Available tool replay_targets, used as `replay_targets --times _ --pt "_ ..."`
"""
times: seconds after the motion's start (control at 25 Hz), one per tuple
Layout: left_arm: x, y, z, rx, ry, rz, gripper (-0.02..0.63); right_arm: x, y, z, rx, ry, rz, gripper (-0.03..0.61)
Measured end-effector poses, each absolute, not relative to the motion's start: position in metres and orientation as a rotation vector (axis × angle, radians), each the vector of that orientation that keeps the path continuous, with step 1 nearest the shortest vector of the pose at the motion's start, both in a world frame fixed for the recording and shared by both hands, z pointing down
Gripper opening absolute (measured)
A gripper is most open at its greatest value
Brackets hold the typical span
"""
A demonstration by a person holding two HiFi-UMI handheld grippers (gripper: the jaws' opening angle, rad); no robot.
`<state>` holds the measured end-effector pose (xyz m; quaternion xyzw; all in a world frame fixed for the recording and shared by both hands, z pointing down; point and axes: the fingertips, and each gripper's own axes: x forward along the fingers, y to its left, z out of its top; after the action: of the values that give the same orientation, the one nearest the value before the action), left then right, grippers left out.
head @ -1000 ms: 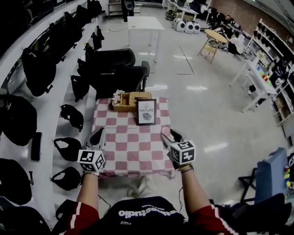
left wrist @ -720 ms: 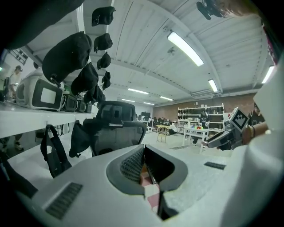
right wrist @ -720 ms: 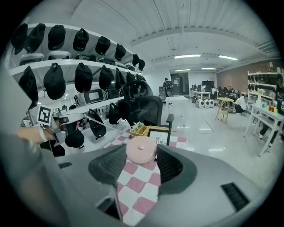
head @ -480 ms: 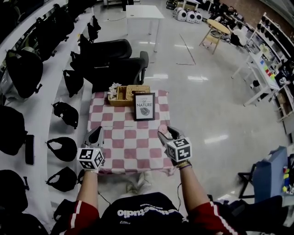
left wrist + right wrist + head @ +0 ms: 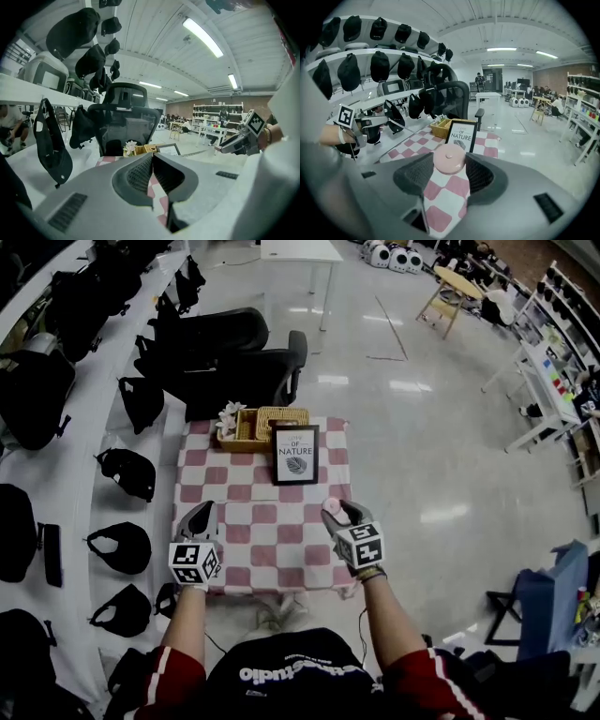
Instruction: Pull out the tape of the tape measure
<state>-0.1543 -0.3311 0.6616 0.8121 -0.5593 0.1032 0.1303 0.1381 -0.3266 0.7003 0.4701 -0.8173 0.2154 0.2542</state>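
A: Where is the tape measure [image 5: 449,158]?
B: Between the jaws of the right gripper [image 5: 336,517]. It is a round pink case with its flat face toward that gripper's camera. Both pads press on its sides, so the gripper is clenched on it.
A: Where does that put it over the counter [image 5: 267,563]?
B: Over the near right part, above the pink and white checked cloth [image 5: 281,495]. I cannot tell whether the case touches the cloth.
A: And the left gripper [image 5: 200,513]?
B: Clamped tight with nothing in it. Its own view shows the two ribbed pads meeting along one line, with a strip of cloth showing beneath them. It sits over the near left corner of the counter, side by side with the right one and well apart from it.
A: What else is on the counter?
B: Toward the far edge a black frame [image 5: 296,454] stands upright, facing the person, with "OF NATURE" printed on it. Just behind it and to the left is a wicker basket [image 5: 267,420], with white flowers [image 5: 229,412] at its left end.
A: And beyond the counter?
B: Two black chairs [image 5: 246,381] stand at the counter's far side. Black caps [image 5: 379,65] hang along the white shelves on the left.
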Motion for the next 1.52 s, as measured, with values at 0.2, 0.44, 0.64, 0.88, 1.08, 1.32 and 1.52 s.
replay_targets --times 0.2,0.44,0.64,0.88,1.08,1.32,1.52 --pt "-0.151 -0.344 0.693 2.317 -1.623 0.350 0.009 0.141 -0.343 0.725 1.265 -2.205 0.582 0.219" --pt "-0.150 -0.352 0.728 2.280 -1.603 0.425 0.009 0.142 -0.350 0.770 1.203 -2.169 0.593 0.219" --pt "-0.148 -0.366 0.755 2.243 -1.597 0.492 0.009 0.143 -0.359 0.797 1.179 -2.140 0.616 0.219" --pt "-0.145 -0.379 0.787 2.200 -1.600 0.524 0.009 0.146 -0.372 0.827 1.191 -2.116 0.659 0.221" --pt "-0.148 -0.388 0.816 2.171 -1.598 0.548 0.009 0.142 -0.378 0.851 1.198 -2.095 0.674 0.221" --pt "-0.145 -0.392 0.845 2.154 -1.583 0.597 0.009 0.144 -0.379 0.872 1.186 -2.059 0.625 0.222" --pt "-0.143 -0.392 0.861 2.131 -1.587 0.617 0.009 0.156 -0.379 0.883 1.225 -1.998 0.606 0.224"
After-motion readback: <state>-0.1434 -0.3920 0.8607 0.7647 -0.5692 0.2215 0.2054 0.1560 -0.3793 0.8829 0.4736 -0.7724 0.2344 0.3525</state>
